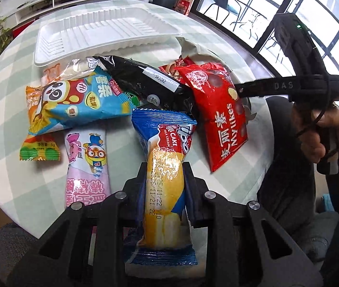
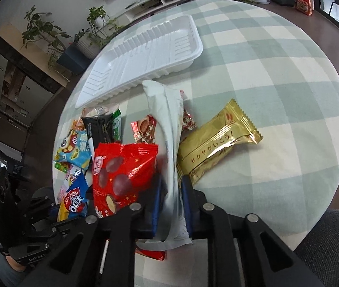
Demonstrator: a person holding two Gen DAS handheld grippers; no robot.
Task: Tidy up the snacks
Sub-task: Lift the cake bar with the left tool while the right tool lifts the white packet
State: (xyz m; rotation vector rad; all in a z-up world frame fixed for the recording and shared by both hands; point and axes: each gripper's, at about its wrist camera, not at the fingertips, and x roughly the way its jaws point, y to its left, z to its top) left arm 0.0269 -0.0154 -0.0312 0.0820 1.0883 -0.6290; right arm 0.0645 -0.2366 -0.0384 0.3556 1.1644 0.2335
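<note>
My left gripper (image 1: 164, 174) is shut on a blue and yellow Tipo roll cake packet (image 1: 164, 167), held lengthwise between the fingers; the packet also shows in the right wrist view (image 2: 73, 203). My right gripper (image 2: 170, 189) is shut on a long white snack packet (image 2: 167, 129), whose end shows in the left wrist view (image 1: 191, 47). A white ribbed plastic tray (image 1: 102, 33) lies beyond the snack pile, also in the right wrist view (image 2: 145, 57). A red Mylikes bag (image 1: 217, 110) lies between the two grippers.
Loose snacks lie on the checked round table (image 2: 277, 76): a blue panda packet (image 1: 78, 98), a pink cartoon packet (image 1: 85, 162), a small orange packet (image 1: 40, 150), a black packet (image 1: 145, 79) and a gold packet (image 2: 217, 146). The right hand (image 1: 317, 129) shows at right.
</note>
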